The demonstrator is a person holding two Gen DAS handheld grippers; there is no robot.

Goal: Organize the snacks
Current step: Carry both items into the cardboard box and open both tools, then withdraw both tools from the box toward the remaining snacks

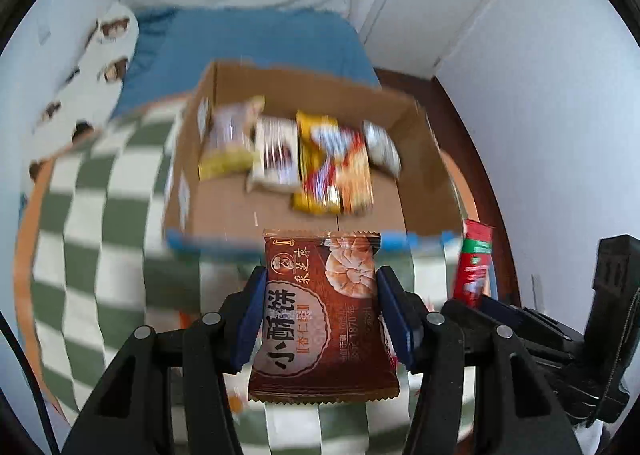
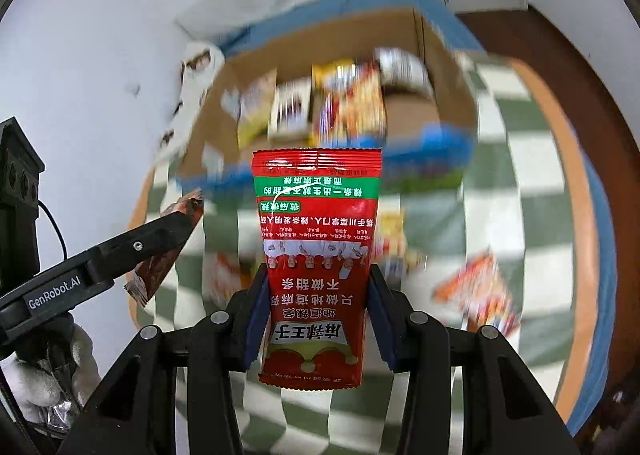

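Brown packet (image 1: 320, 315) in left hand-held gripper (image 1: 320, 315), red packet (image 2: 316, 271) in right (image 2: 316, 319), near cardboard box rim (image 1: 416, 239).

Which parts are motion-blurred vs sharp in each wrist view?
Left wrist: the brown pastry packet in the left gripper is sharp; the cardboard box and checkered green-white blanket smear. Right wrist: the red spicy-strip packet in the right gripper is sharp; box and loose snacks blur.

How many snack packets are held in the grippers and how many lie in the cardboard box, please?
Held in grippers: 2, the brown pastry packet in the left gripper and the red spicy-strip packet in the right gripper.
In the brown cardboard box: about 5; motion blur makes this uncertain.
Total: about 7.
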